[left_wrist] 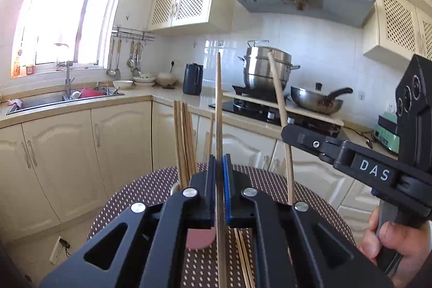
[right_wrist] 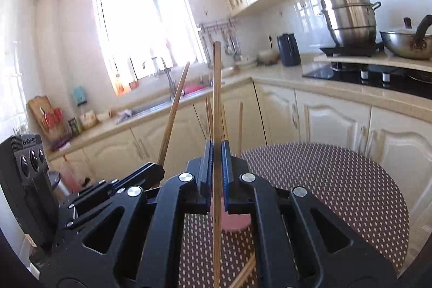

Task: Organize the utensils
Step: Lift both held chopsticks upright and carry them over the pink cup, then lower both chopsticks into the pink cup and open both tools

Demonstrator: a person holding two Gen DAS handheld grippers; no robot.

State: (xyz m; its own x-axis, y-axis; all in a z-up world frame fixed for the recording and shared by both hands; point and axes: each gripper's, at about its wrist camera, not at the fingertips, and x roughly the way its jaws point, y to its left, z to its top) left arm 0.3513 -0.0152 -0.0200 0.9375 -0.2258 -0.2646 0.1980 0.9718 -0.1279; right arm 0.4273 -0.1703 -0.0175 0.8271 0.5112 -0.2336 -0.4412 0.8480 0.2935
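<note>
From the left wrist, the left gripper (left_wrist: 219, 166) is seen with its blue pads (left_wrist: 226, 190) pressed close onto one wooden chopstick (left_wrist: 218, 104), which is held nearly upright and runs down between the fingers to the bottom edge. Behind and to the left of the fingers, a bundle of chopsticks (left_wrist: 183, 142) is stood in a white holder (left_wrist: 175, 186) on the round dotted table (left_wrist: 151, 190). A pink cup (left_wrist: 199, 239) is glimpsed under the fingers, and loose sticks (left_wrist: 243, 258) are laid on the table beside it. To the right, the right gripper (left_wrist: 286, 132) is carried by a hand (left_wrist: 397, 239) and is clamped on a second chopstick (left_wrist: 280, 109), tilted with its top to the left. A steel pot (left_wrist: 267, 69) and a wok (left_wrist: 316, 99) are set on the stove beyond.

From the right wrist, the right gripper (right_wrist: 216, 153) is shown closed narrowly on its chopstick (right_wrist: 216, 88), upright between the pads. The pink cup (right_wrist: 235, 220) is seen just below the fingers, on the table (right_wrist: 337, 193). Further sticks (right_wrist: 209, 112) are stood upright behind the fingers; their holder is hidden. At the left, the left gripper (right_wrist: 159, 169) is seen with its chopstick (right_wrist: 174, 109) leaning right. A few sticks (right_wrist: 244, 274) are left lying on the table at the bottom
</note>
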